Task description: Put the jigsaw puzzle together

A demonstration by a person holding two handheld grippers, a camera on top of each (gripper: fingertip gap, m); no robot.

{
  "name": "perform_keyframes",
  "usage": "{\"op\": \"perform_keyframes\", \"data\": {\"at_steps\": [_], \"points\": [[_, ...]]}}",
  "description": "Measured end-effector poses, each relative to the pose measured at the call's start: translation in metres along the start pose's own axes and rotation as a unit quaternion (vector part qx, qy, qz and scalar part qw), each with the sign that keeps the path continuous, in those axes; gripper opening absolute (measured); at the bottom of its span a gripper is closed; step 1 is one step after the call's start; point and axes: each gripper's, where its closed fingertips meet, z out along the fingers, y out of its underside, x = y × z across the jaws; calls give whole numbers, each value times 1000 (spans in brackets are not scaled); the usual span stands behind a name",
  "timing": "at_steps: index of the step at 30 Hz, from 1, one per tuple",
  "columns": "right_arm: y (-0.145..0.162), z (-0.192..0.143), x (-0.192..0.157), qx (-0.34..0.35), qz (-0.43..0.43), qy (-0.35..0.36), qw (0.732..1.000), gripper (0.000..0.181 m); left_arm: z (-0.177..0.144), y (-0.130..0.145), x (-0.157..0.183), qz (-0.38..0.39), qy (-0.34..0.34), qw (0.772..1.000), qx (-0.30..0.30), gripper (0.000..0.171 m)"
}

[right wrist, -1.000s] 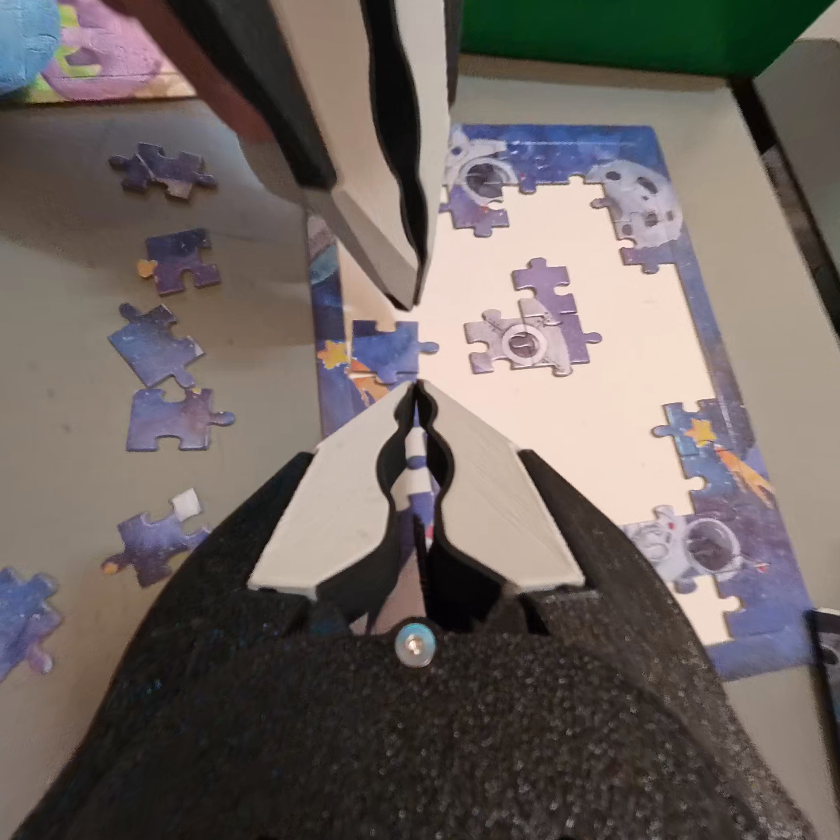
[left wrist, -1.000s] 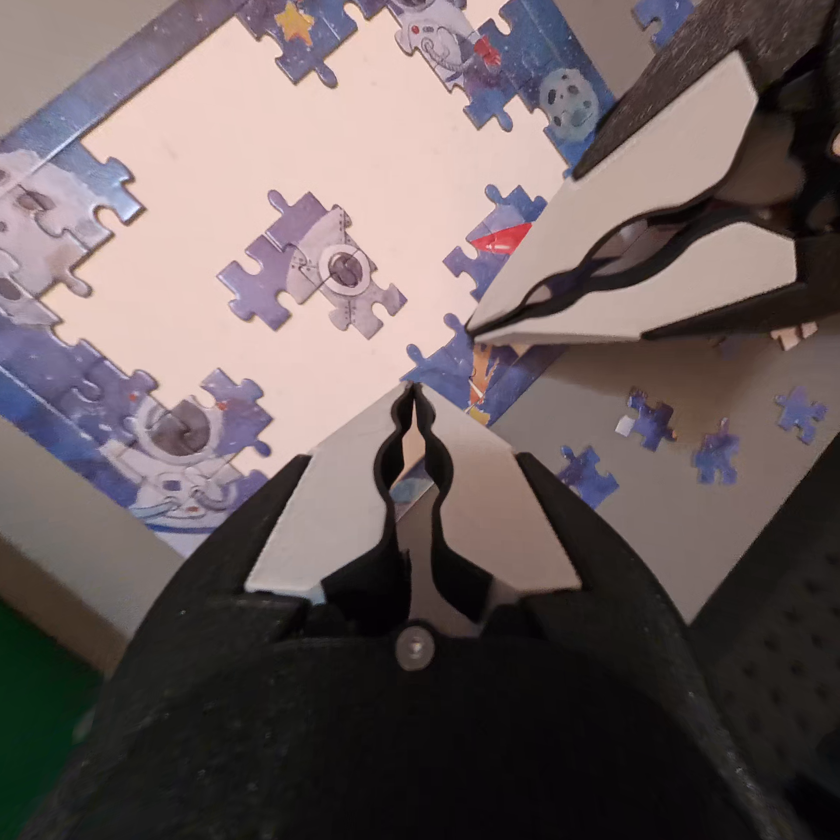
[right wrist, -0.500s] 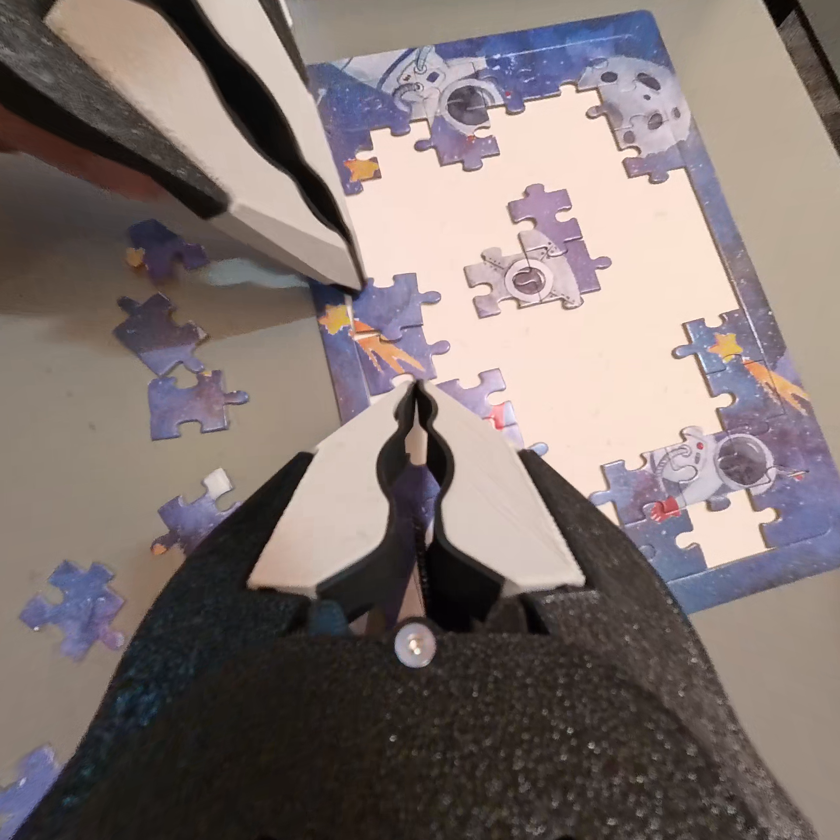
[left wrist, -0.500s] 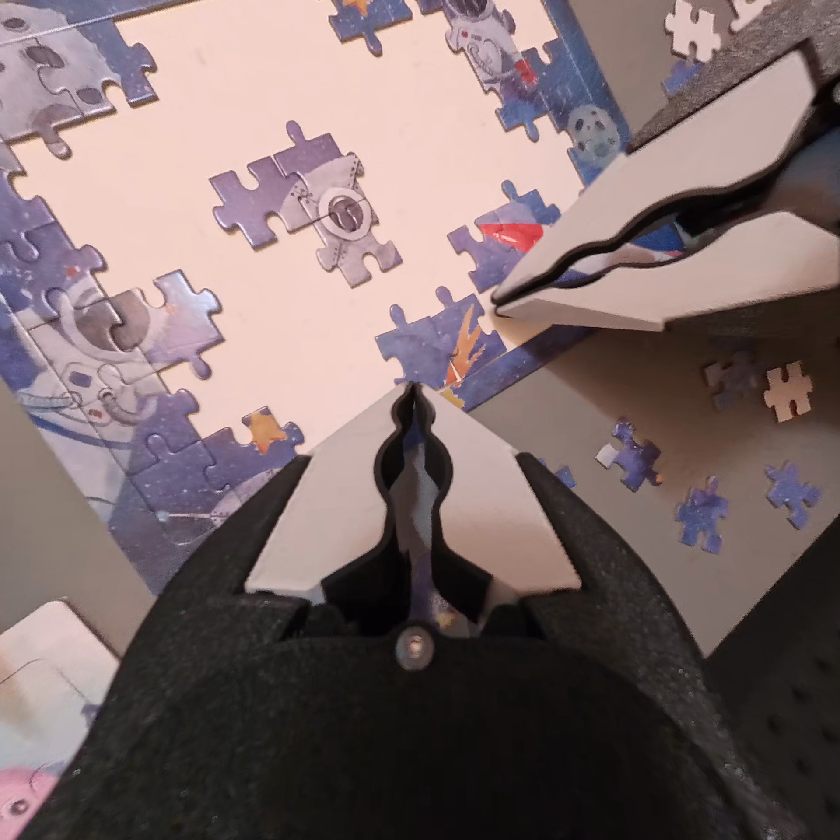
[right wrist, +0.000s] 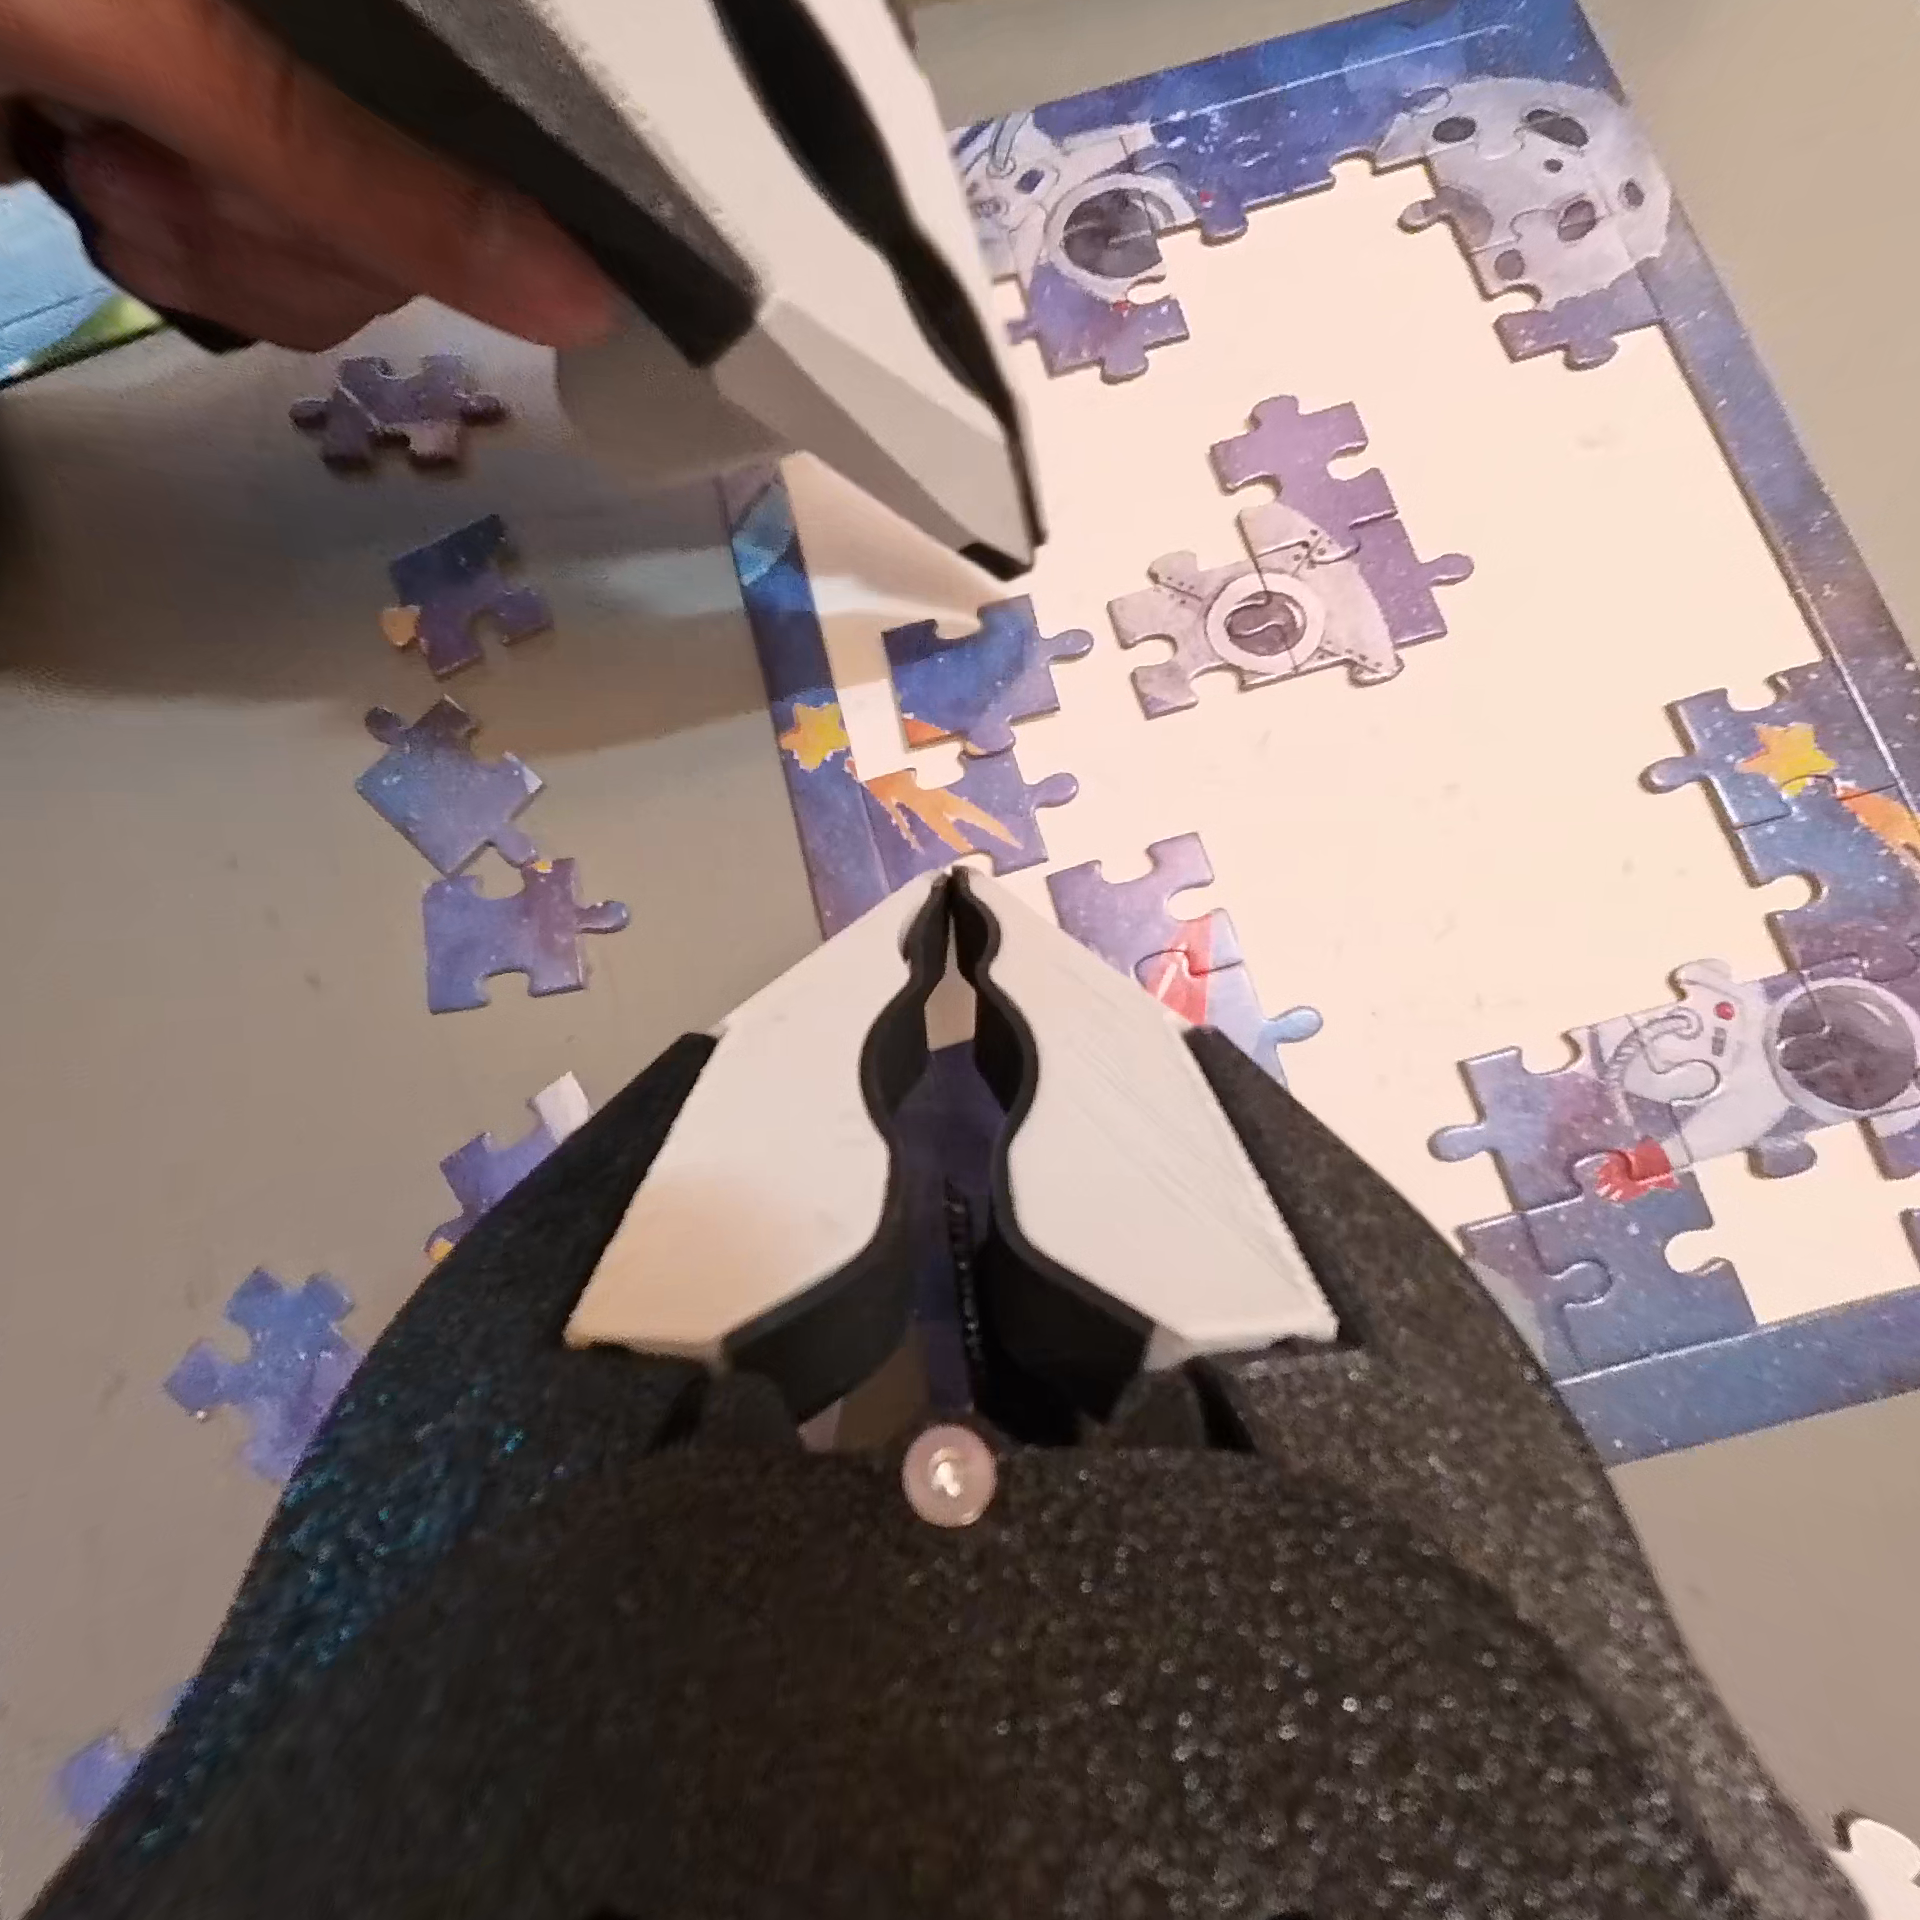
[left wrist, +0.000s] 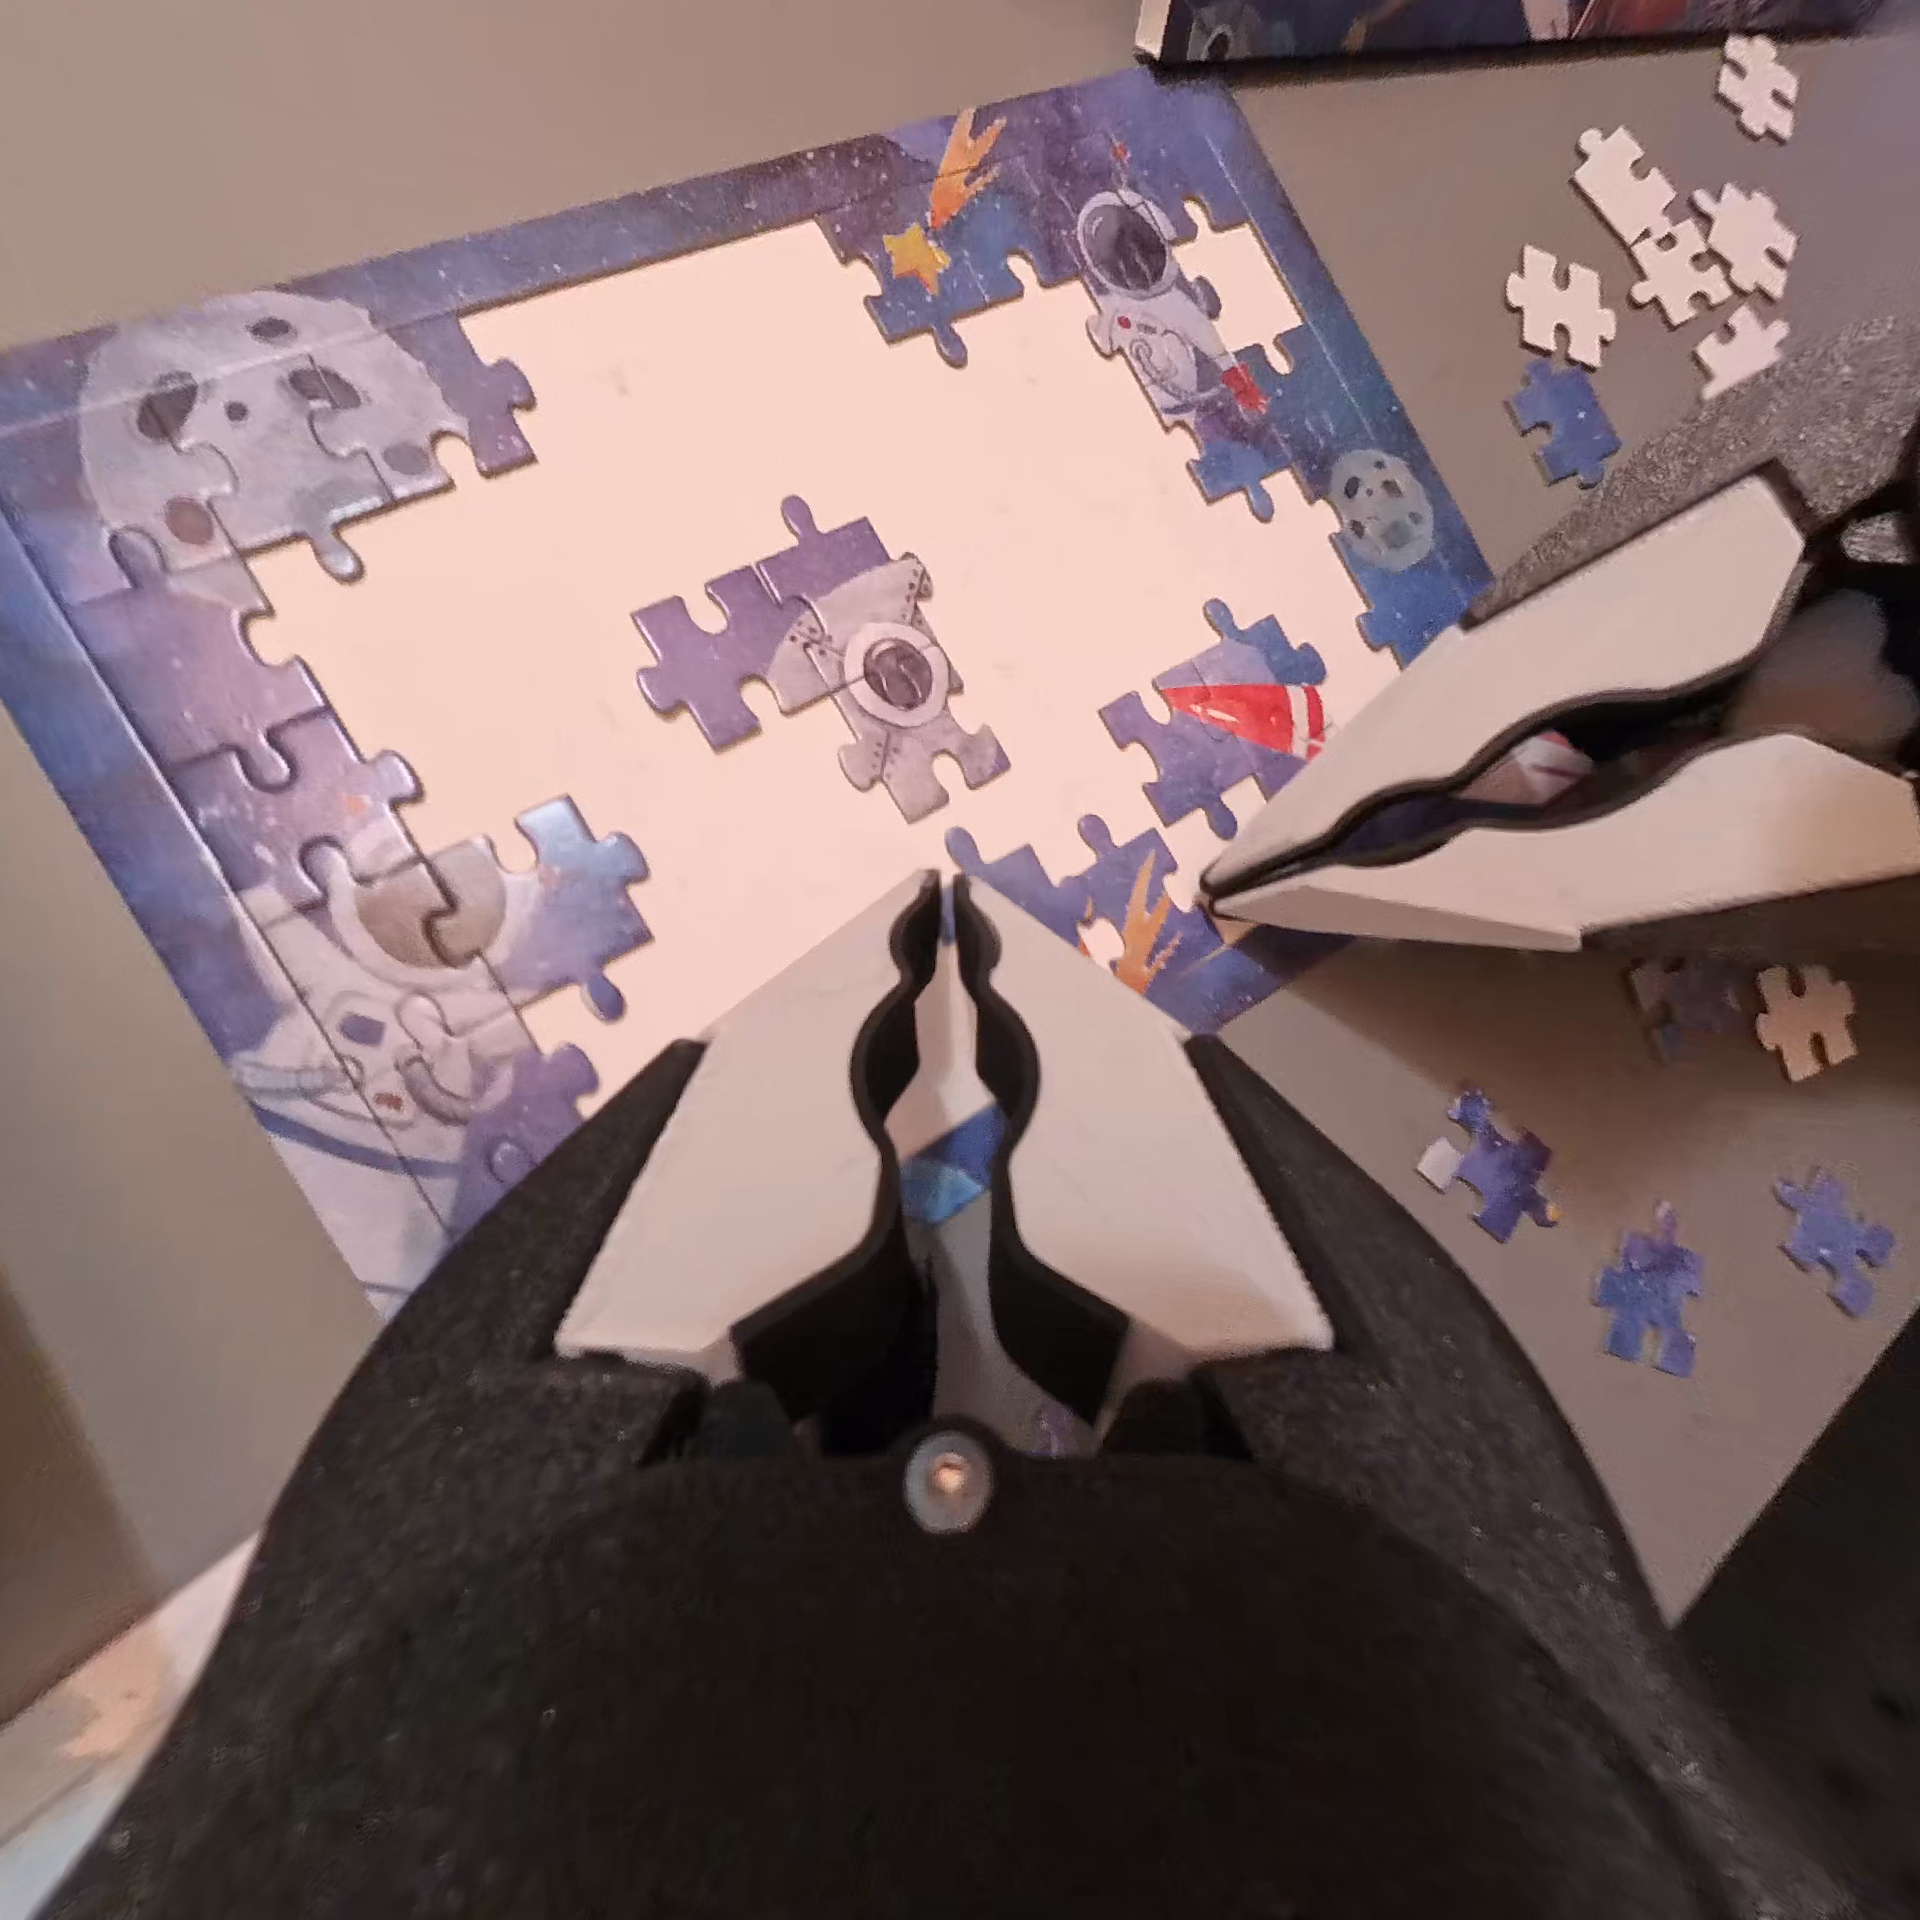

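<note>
Left gripper [left wrist: 943, 883] and right gripper [right wrist: 951, 881], each pressed together and empty at the tip, hover over the comet pieces [right wrist: 961, 800] at the puzzle tray [left wrist: 623, 223] edge, apparently to press them flat; loose pieces [right wrist: 473, 790] lie beside the tray.

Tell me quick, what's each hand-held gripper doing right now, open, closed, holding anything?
Left hand-held gripper: closed, nothing visibly held, over the puzzle tray.
Right hand-held gripper: closed; whether it holds a piece cannot be told.
</note>
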Motion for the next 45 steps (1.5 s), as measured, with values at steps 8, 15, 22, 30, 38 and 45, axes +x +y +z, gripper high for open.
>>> {"op": "perform_keyframes", "data": {"at_steps": [8, 15, 22, 30, 38, 45], "points": [[1, 3, -3, -2, 14, -10, 1000, 0, 10, 9, 7, 7, 20, 1000, -19, 18], [0, 5, -4, -1, 12, -13, 1000, 0, 5, 18, 11, 17, 9, 999, -29, 10], [1, 4, -4, -4, 11, -13, 1000, 0, -7, 19, 15, 27, 2, 999, -23, 11], [1, 5, -4, -3, 10, -15, 1000, 0, 2, 12, 10, 44, -21, 999, -17, 7], [1, 5, -4, -2, 11, -17, 1000, 0, 7, 17, 16, 43, -1, 999, -25, 8], [2, 5, -4, -2, 12, -18, 1000, 0, -1, 17, 10, 41, -13, 999, -24, 8]]}}
